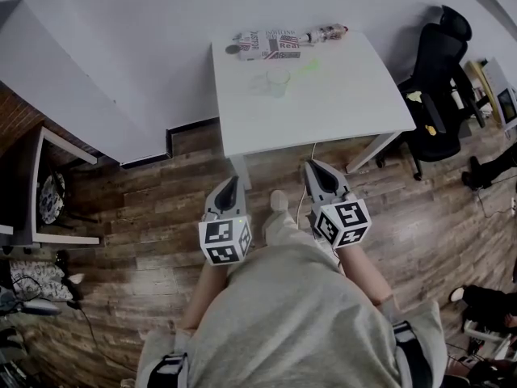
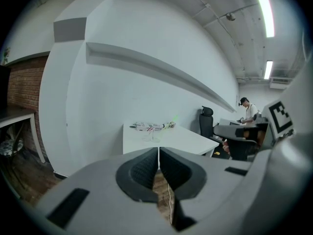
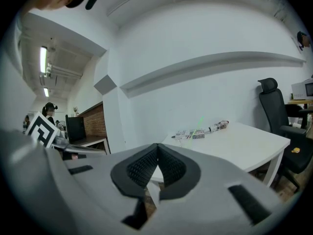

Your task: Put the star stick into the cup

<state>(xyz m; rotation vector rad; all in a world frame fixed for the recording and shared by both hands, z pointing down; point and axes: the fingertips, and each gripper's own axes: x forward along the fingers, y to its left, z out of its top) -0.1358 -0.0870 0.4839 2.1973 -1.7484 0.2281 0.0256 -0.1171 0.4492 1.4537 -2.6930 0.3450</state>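
The green star stick [image 1: 308,65] lies on the white table [image 1: 355,95], just right of a clear cup [image 1: 273,82] that stands near the table's middle. Both are far ahead of me. My left gripper [image 1: 231,183] and right gripper [image 1: 314,168] hang over the wooden floor short of the table's near edge, both shut with nothing between the jaws. In the left gripper view the cup [image 2: 150,133] and stick [image 2: 174,117] show small beyond the shut left gripper [image 2: 158,153]. The right gripper view shows the stick [image 3: 198,123] past the shut right gripper [image 3: 157,149].
A printed box [image 1: 268,45] and a small bottle-like item [image 1: 328,32] lie along the table's far edge by the wall. A black office chair [image 1: 436,63] stands right of the table. A low shelf [image 1: 48,192] is at the left. A person [image 2: 249,110] sits at a far desk.
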